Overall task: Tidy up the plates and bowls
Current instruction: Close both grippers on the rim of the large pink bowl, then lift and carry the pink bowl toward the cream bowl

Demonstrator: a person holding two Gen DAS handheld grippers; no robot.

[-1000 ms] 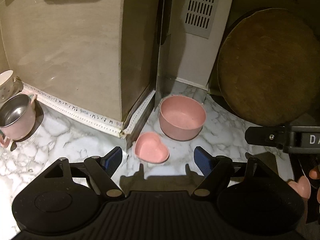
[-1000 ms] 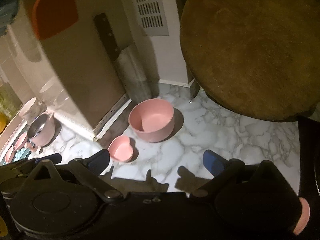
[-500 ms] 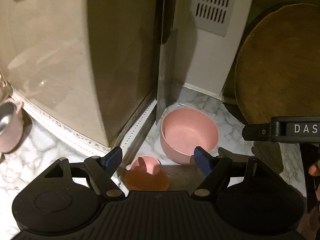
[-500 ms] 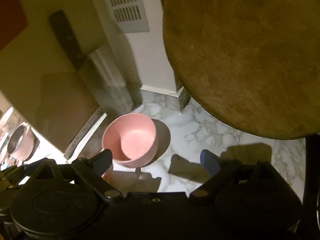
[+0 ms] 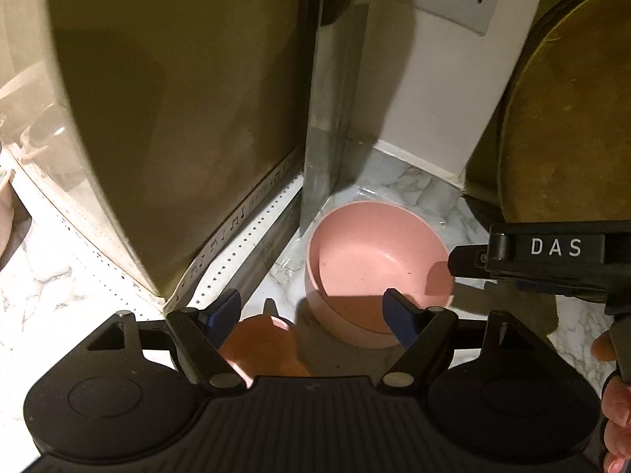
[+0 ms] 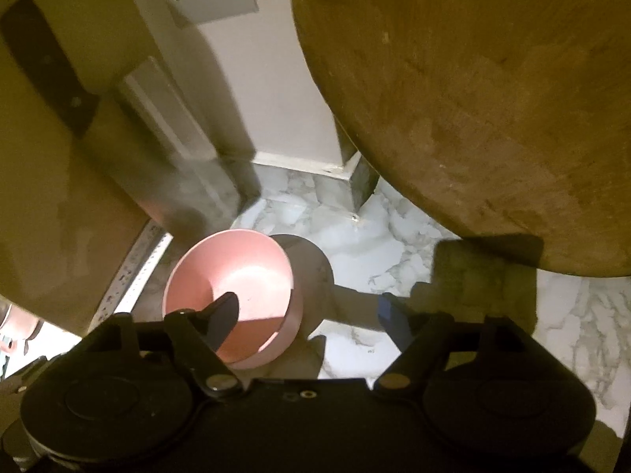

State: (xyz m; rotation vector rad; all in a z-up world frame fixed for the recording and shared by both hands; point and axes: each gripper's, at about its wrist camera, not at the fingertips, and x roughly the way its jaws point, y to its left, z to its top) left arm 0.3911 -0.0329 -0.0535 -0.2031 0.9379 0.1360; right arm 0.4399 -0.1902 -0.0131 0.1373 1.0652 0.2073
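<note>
A round pink bowl (image 5: 378, 272) stands on the marble counter beside a leaning cleaver. A small pink heart-shaped dish (image 5: 264, 343) lies in shadow just in front of it, low between the fingers of my left gripper (image 5: 309, 309), which is open and apart from it. In the right wrist view my right gripper (image 6: 307, 309) straddles the bowl's (image 6: 232, 276) right wall: one finger hangs over the inside, the other stands outside. Its jaws are closing, with the pads still off the wall. From the left wrist view my right gripper (image 5: 457, 266) reaches in over the bowl's right rim.
A large round wooden board (image 6: 473, 98) leans at the right. A cleaver (image 5: 327, 118) and a tall beige board (image 5: 177, 118) stand at the left. A white pillar with a vent (image 5: 445, 59) closes the corner. Bare marble (image 6: 394, 244) lies right of the bowl.
Both grippers have come forward and down toward the corner. The heart dish has slid under the left gripper. The right jaws have narrowed, and one finger now hangs over the bowl's inside.
</note>
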